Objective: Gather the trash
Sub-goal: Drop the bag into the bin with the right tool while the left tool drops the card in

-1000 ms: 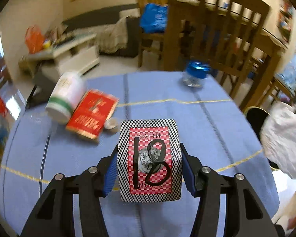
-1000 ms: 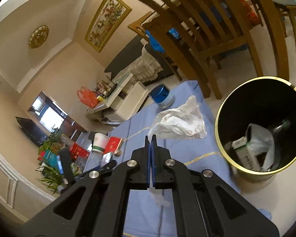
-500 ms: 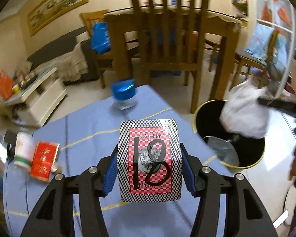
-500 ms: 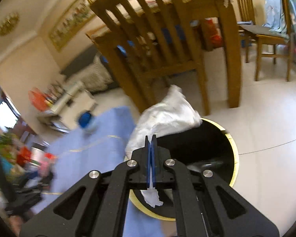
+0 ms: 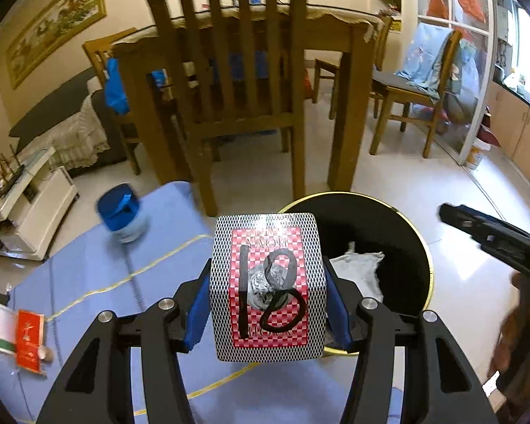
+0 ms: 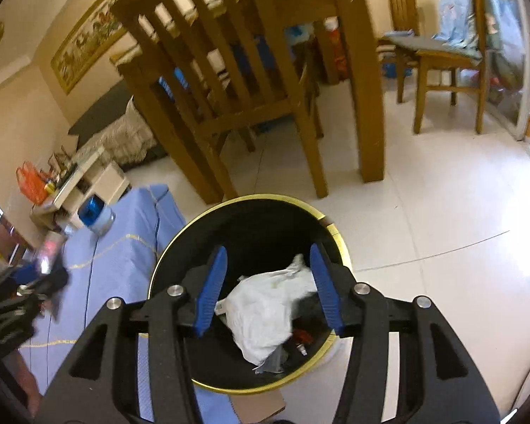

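My left gripper (image 5: 267, 284) is shut on a red-and-white checkered card box (image 5: 268, 304) with "18" scrawled on it, held over the edge of the blue-clothed table (image 5: 99, 282), just in front of the black bin (image 5: 353, 195) with a gold rim. My right gripper (image 6: 268, 251) hangs over the bin (image 6: 265, 196) with its jaws opening and nothing pressed between the pads. The crumpled white tissue (image 6: 265, 312) lies loose inside the bin on other rubbish, and shows in the left wrist view as tissue (image 5: 358, 265). The right gripper's black body (image 5: 494, 236) enters that view from the right.
A blue-lidded jar (image 5: 122, 215) stands near the table's far edge. A red pack (image 5: 28, 339) and a white-and-green cup (image 5: 1, 325) lie at the far left. A wooden chair (image 5: 236, 88) and dining table stand behind the bin on white floor tiles.
The right gripper swung over the bin and opened; the tissue dropped out of it into the bin. The left gripper carried the card box rightward toward the bin.
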Demonstrator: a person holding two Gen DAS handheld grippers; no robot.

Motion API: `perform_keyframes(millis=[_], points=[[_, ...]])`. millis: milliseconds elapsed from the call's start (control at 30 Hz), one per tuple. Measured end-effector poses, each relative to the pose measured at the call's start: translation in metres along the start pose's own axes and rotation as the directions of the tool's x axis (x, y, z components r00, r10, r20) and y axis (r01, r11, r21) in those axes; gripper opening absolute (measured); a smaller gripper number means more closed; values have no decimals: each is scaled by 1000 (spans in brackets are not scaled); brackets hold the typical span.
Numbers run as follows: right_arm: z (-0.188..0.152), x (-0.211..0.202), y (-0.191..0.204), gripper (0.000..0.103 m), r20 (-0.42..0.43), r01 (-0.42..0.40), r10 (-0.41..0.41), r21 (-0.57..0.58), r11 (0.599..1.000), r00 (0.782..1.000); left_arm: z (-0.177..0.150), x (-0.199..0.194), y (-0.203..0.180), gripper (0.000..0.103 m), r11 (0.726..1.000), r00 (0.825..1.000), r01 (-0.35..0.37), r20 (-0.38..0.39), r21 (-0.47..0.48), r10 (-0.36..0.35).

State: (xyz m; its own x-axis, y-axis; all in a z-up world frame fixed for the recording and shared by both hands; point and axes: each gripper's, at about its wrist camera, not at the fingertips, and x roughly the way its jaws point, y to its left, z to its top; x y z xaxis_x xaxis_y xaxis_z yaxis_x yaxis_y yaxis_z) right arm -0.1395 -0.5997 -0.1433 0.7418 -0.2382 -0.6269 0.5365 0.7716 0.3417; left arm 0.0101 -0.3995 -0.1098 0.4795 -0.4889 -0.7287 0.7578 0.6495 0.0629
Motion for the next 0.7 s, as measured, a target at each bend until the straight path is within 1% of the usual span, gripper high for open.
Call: perform_keyframes(millis=[67,133,167,300,400,433,467,500,600,700], points=[[-4,-22,-8,51,33,-9,8,36,999,999,5,7,-11,55,1000,1000,5,-8,15,-5],[-12,-40,-16,60,60,-1,-2,55,998,998,9,13,-24,55,999,1000,6,-8,36,-6],[-17,-48,-19,61,71,2,-7,64,998,997,11,15,-28,55,999,1000,7,-6,44,-7],[-29,-76,-39,61,85,5,-14,108,994,996,19,25,-48,55,997,1000,14,-9,73,-13],[-31,-93,-47,60,103,16,-27,114,993,994,23,33,-56,56,997,1000,13,-16,81,-12],[-31,-99,-49,60,110,21,-34,112,994,993,23,35,-58,60,997,1000,7,-17,81,-6],[-31,-102,-48,60,115,26,-38,109,994,993,23,36,-59,73,997,1000,3,-17,82,-2],[-32,-104,-48,60,118,29,-41,106,994,992,22,36,-59,78,997,1000,4,-9,81,-3],[-35,-105,-48,60,109,27,-38,99,995,993,19,32,-57,79,997,1000,7,-1,83,-7],[-36,-101,-42,60,96,26,-35,93,995,995,17,28,-48,80,998,1000,12,-4,65,-12]])
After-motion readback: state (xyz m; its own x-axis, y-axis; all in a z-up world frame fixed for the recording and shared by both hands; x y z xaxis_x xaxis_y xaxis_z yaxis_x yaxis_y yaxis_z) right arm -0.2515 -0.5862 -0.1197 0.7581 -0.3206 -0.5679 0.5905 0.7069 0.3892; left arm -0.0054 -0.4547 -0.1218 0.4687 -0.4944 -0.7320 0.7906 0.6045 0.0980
